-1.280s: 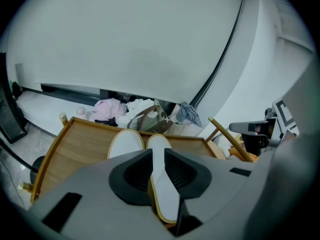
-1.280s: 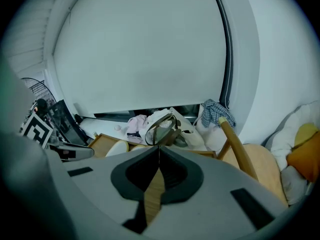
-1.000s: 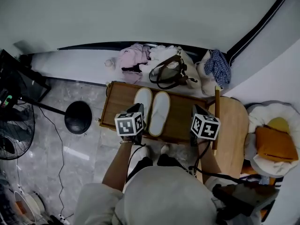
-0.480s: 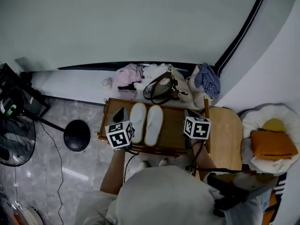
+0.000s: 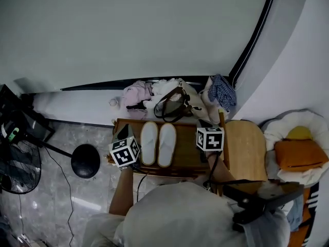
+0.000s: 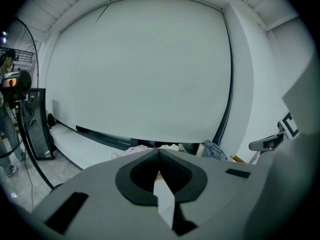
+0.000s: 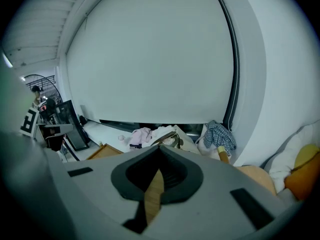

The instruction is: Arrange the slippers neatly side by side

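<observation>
Slippers [image 5: 158, 144] sit paired at the tray's [image 5: 186, 149] middle — left gripper [image 6: 159, 150] and right gripper [image 7: 161, 147], both pinched closed and empty, flank them; a low swing could knock one askew

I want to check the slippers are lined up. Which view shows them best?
The head view: both slippers lie whole, side by side, on the wooden board, seen from above. The left gripper view shows at most a pale sliver past its jaws; the right gripper view shows only wood.
</observation>
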Motion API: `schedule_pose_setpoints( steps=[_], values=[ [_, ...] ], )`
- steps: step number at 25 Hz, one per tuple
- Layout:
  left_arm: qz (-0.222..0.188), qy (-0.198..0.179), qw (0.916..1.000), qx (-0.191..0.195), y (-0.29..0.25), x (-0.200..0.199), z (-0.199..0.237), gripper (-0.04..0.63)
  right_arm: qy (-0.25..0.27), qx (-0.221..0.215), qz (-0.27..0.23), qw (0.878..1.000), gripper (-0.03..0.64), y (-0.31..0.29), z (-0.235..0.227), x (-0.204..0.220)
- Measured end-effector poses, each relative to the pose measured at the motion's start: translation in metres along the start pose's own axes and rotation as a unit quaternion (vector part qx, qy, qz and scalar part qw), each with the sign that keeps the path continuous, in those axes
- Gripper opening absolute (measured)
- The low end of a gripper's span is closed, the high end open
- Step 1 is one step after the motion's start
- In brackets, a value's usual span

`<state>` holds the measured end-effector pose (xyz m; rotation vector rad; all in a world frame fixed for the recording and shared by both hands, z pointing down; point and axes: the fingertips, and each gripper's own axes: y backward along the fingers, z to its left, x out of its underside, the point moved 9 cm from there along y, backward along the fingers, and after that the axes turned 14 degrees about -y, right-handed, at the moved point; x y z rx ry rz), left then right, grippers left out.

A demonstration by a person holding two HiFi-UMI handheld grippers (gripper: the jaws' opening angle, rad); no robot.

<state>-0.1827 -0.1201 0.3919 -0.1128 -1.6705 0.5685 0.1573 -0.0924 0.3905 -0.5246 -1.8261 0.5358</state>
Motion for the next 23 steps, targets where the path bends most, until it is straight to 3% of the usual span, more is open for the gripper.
schedule_pose_setpoints(
  steps=[23],
  values=[
    [0.016, -0.001, 0.9998, 0.015, 0.003, 0.009, -0.011, 0.015, 0.006, 0.008, 0.002, 1.0, 0.034, 0.011, 0.001, 0.004]
  ],
)
